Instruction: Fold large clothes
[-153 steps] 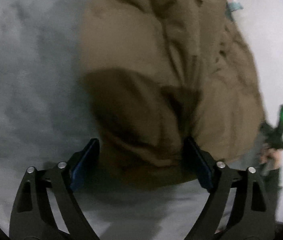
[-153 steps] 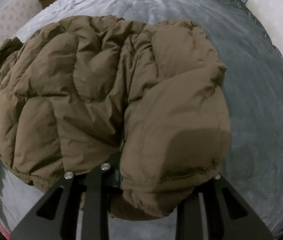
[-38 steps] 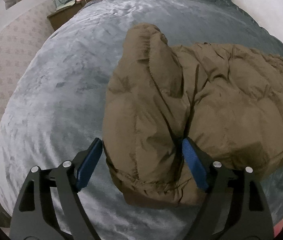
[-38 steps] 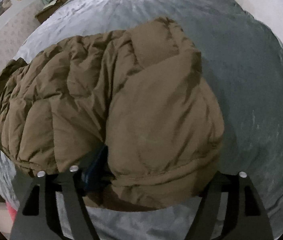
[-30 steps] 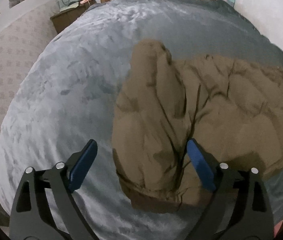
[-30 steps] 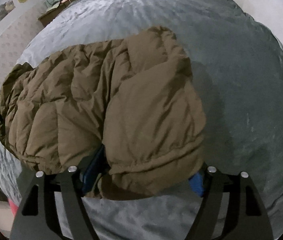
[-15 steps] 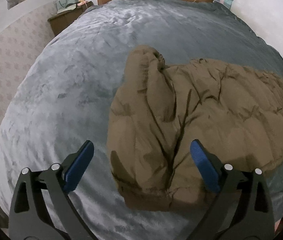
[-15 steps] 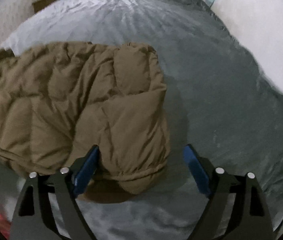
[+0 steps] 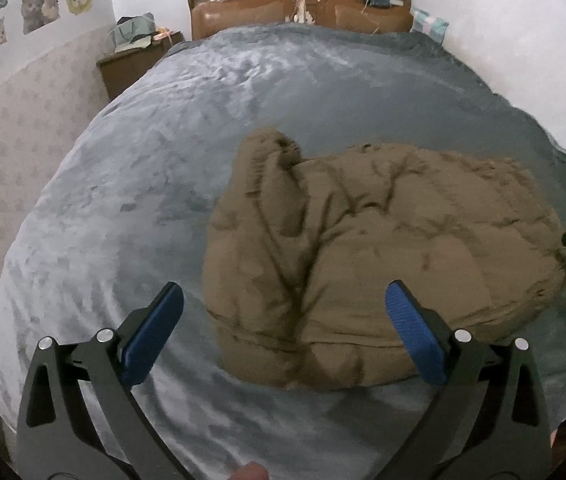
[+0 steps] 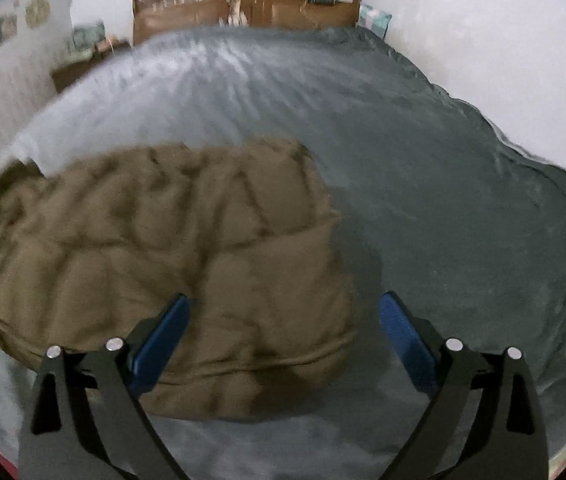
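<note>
Blue-padded jaws opening, clear of jacket (image 9: 383,248)

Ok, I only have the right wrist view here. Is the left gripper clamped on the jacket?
Observer: No. The left gripper has its jaws opening, and its pads are clear of the brown jacket, which lies on the grey blanket.
Operator: How does the jacket's left end look?
Observer: A bunched hump pokes out toward the headboard, past the rest of the fold.
</note>
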A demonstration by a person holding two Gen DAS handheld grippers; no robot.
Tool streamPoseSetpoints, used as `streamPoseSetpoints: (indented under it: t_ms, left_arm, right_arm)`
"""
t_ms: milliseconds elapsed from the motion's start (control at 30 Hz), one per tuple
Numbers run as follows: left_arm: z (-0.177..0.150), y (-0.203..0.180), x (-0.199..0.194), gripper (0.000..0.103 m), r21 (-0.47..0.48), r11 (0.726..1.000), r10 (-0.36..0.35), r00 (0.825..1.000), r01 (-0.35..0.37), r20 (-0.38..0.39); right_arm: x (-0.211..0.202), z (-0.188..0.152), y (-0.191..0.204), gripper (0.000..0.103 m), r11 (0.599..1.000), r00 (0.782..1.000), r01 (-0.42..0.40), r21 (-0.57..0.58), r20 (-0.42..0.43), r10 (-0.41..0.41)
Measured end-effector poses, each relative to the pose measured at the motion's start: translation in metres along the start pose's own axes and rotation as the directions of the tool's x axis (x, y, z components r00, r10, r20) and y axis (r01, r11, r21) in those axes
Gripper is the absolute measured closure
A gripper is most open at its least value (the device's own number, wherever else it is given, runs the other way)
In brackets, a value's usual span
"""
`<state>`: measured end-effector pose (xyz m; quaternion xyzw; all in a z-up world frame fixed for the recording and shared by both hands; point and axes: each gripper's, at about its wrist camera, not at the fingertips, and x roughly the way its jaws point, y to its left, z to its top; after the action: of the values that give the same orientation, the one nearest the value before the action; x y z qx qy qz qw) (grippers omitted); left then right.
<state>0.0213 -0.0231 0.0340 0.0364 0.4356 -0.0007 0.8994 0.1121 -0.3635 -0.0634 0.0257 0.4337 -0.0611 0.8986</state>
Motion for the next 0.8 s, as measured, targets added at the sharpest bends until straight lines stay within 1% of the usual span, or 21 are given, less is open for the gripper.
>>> streamPoseSetpoints:
  t_ms: [100,200,333,367,400,433,500,533,600,633,733,800]
  left_arm:
    - [-0.005,-0.009,-0.003,0.003,-0.007,1.0,-0.017,1.0,0.017,0.006]
    - [-0.016,-0.016,-0.001,0.003,-0.007,1.0,-0.015,1.0,0.015,0.01]
    - [-0.028,-0.021,0.003,0.003,-0.003,1.0,-0.001,1.0,0.001,0.011]
    - [-0.03,-0.022,0.003,0.003,-0.001,1.0,0.021,1.0,-0.021,0.009]
    - [-0.034,-0.024,0.003,0.003,0.0,0.998,0.057,0.998,-0.057,0.009]
    - [-0.038,-0.025,0.003,0.003,0.004,0.997,0.077,0.997,-0.077,0.013]
    - [-0.043,-0.027,0.002,0.003,0.004,0.996,0.089,0.996,-0.089,0.023]
    - [-0.046,-0.028,0.0,0.003,-0.001,0.996,0.092,0.995,-0.092,0.027]
    - [-0.05,-0.031,-0.001,0.003,-0.019,0.996,0.09,0.995,-0.09,0.033]
    - [-0.051,-0.033,0.0,0.003,-0.028,0.996,0.09,0.995,-0.089,0.035]
    - [-0.054,-0.041,-0.004,0.003,-0.038,0.996,0.077,0.995,-0.075,0.058]
    - [-0.057,-0.043,-0.008,0.003,-0.045,0.997,0.065,0.995,-0.062,0.078]
  right_arm:
    - [-0.005,-0.009,0.019,0.007,0.998,0.998,-0.063,0.026,0.032,0.063]
    - [-0.005,-0.023,0.035,0.007,0.996,0.994,-0.084,0.033,0.07,0.081]
    - [-0.007,-0.043,0.05,0.007,0.996,0.993,-0.071,0.053,0.103,0.066]
    - [-0.007,-0.047,0.053,0.006,0.996,0.993,-0.06,0.067,0.109,0.053]
    - [-0.01,-0.049,0.056,0.002,0.996,0.993,-0.055,0.073,0.11,0.047]
    - [-0.01,-0.052,0.057,0.002,0.996,0.993,-0.05,0.08,0.111,0.041]
    - [-0.008,-0.059,0.063,0.002,0.995,0.995,-0.013,0.098,0.103,0.002]
    - [-0.008,-0.06,0.061,0.002,0.995,0.994,-0.012,0.096,0.11,0.001]
    - [-0.014,-0.071,0.072,0.002,0.997,0.987,-0.003,0.075,0.162,-0.009]
    - [-0.018,-0.076,0.075,0.002,0.998,0.985,0.004,0.064,0.172,-0.015]
    - [-0.023,-0.085,0.091,0.002,1.0,0.983,0.025,0.018,0.179,-0.028]
    - [-0.03,-0.091,0.095,0.002,1.0,0.982,0.006,0.018,0.188,-0.01]
